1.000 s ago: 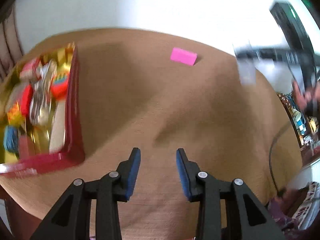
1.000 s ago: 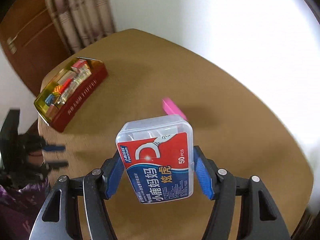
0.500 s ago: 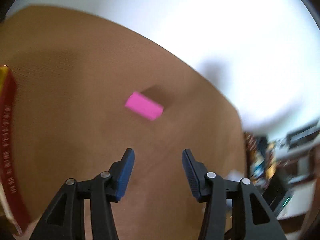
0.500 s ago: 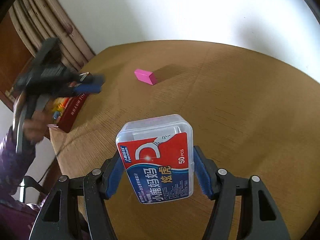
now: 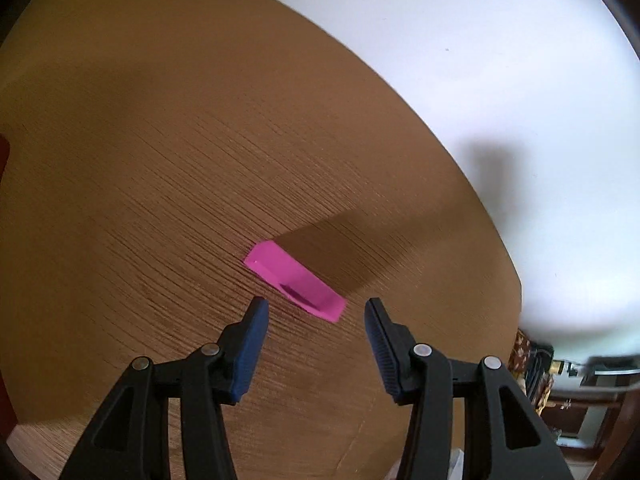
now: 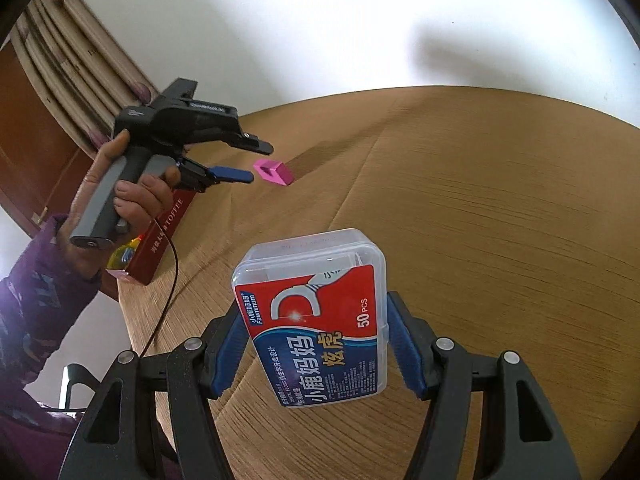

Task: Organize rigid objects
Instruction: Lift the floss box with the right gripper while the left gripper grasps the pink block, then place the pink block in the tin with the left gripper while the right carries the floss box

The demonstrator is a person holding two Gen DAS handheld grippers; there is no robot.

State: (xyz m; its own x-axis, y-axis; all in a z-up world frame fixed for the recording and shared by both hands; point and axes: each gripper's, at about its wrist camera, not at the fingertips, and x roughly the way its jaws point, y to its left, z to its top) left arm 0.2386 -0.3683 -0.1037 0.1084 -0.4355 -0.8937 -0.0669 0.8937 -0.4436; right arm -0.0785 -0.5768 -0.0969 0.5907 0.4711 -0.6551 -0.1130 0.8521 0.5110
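A small pink block [image 5: 295, 276] lies flat on the round wooden table [image 5: 160, 140]. My left gripper [image 5: 316, 312] is open, its blue fingertips just short of the block's near end and either side of it, not touching. In the right wrist view the left gripper [image 6: 256, 162] hovers just left of the pink block [image 6: 274, 172]. My right gripper [image 6: 316, 344] is shut on a clear dental floss box [image 6: 316, 316] with a red and blue label, held upright above the table's near side.
A red tin box [image 6: 164, 232] with small colourful items stands at the table's left edge, partly behind the person's hand [image 6: 132, 196]. A white wall and curtains [image 6: 72, 68] lie beyond the table. The table edge curves close on the right in the left wrist view.
My left gripper has swung away from the red tin and moved close to the pink block. My right gripper has turned, still holding the floss box.
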